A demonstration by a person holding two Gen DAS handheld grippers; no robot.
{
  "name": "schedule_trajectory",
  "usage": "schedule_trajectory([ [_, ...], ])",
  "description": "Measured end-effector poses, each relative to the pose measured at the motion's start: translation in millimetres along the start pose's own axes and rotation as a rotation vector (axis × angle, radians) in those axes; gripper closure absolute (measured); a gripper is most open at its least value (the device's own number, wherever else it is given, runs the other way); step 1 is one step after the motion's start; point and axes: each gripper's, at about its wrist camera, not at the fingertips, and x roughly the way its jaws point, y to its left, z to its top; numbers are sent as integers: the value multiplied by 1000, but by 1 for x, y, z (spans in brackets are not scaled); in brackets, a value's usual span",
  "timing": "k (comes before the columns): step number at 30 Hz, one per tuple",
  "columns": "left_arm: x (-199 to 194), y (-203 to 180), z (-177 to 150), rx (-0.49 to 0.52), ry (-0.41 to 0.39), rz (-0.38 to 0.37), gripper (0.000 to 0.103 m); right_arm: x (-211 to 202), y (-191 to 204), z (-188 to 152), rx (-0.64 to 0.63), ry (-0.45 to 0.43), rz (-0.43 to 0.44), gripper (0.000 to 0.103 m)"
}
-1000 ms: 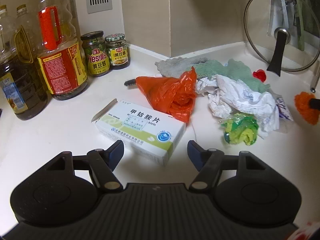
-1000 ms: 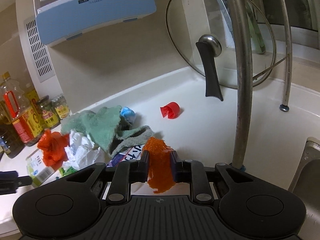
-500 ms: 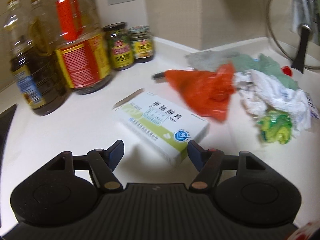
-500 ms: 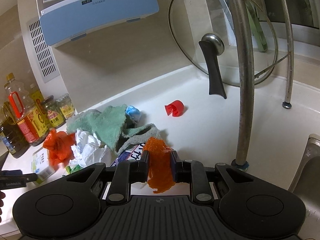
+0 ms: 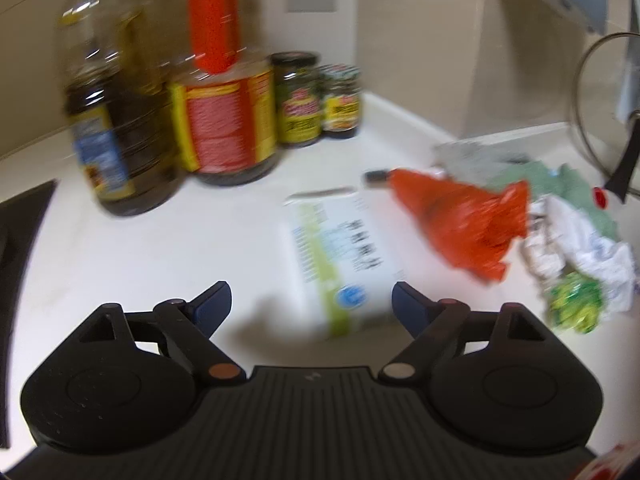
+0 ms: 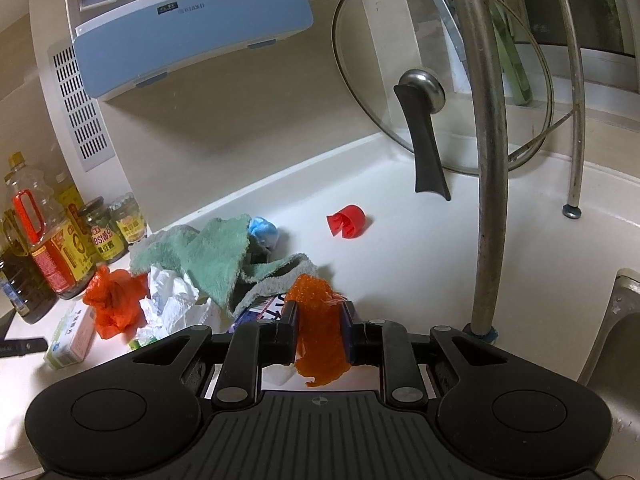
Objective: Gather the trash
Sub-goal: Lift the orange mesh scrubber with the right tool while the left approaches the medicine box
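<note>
My left gripper [image 5: 312, 302] is open and low over the counter. A white and green medicine box [image 5: 340, 256] lies between and just beyond its fingertips. Right of the box lie an orange plastic bag [image 5: 468, 220], crumpled white paper [image 5: 580, 240] and a green wrapper [image 5: 576, 306]. My right gripper [image 6: 319, 320] is shut on an orange mesh scrap [image 6: 318, 332] and holds it above the counter. In the right wrist view the box [image 6: 70, 336], the orange bag [image 6: 114, 300], the white paper [image 6: 172, 300] and a red cap [image 6: 346, 222] lie on the counter.
Oil bottles [image 5: 224, 92] and two jars [image 5: 298, 100] stand at the back left. A green cloth [image 6: 216, 256] lies over the pile. A glass lid [image 6: 436, 92] leans on the back wall. A tap pipe [image 6: 488, 160] rises at right beside a sink edge [image 6: 616, 320].
My left gripper has swung left and nearer the bottles, so the box now lies lengthwise between its fingertips. My right gripper has backed off slightly, still holding the orange mesh.
</note>
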Motion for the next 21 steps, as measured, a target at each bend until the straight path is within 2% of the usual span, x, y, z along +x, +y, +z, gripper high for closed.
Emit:
schedule_trajectory([
  [3,12,-12,12,49,11,-20,13,-2,1,1,0,-4,0,81],
  [7,37,-15,26,67,60,-14,13,-5,1,1,0,-8,-2,81],
  [16,73,-12,39,87,138,56,13,-9,-7,0,17,-6,-23,81],
  [21,86,-9,45,78,162,72,13,-9,-9,-2,37,-4,-32,81],
])
